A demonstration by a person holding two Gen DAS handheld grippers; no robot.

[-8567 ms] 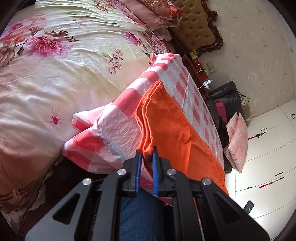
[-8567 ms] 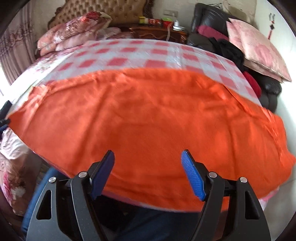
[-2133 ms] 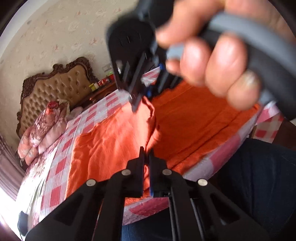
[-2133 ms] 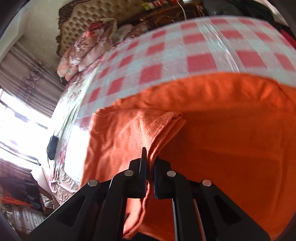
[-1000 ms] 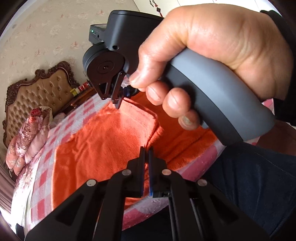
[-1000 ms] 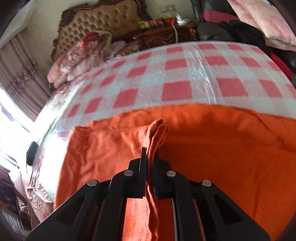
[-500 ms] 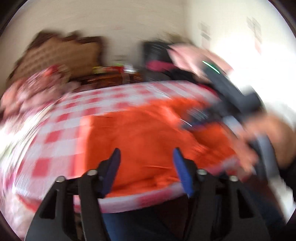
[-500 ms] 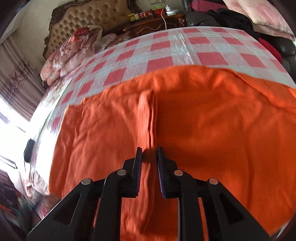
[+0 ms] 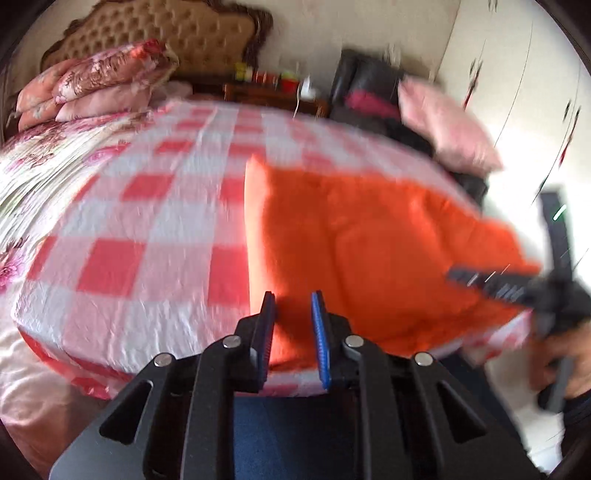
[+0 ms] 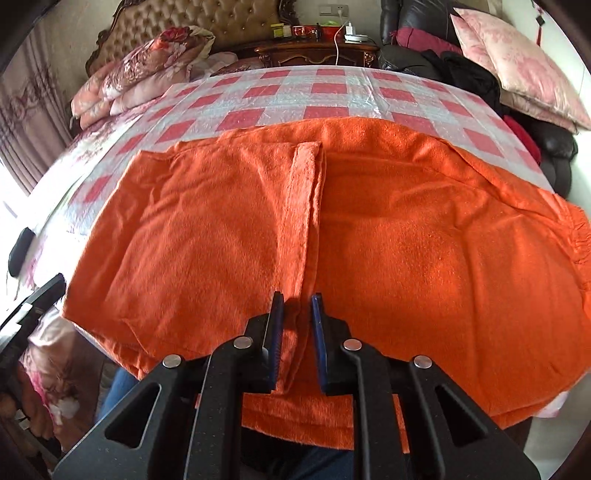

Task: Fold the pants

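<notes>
Orange pants (image 10: 369, 229) now lie folded on the checked cloth (image 10: 295, 96), because the left gripper (image 9: 293, 332) and right gripper (image 10: 297, 328) just let go, jaws slightly apart.

No text, label, brand or number can be read in either view. The small bottles and boxes (image 10: 295, 30) on the dark wooden nightstand (image 10: 314, 50) beside the tufted headboard (image 10: 177, 22) are too small to make out. The red marks on the white wardrobe doors (image 9: 517, 110), right of that nightstand, are blurred.
</notes>
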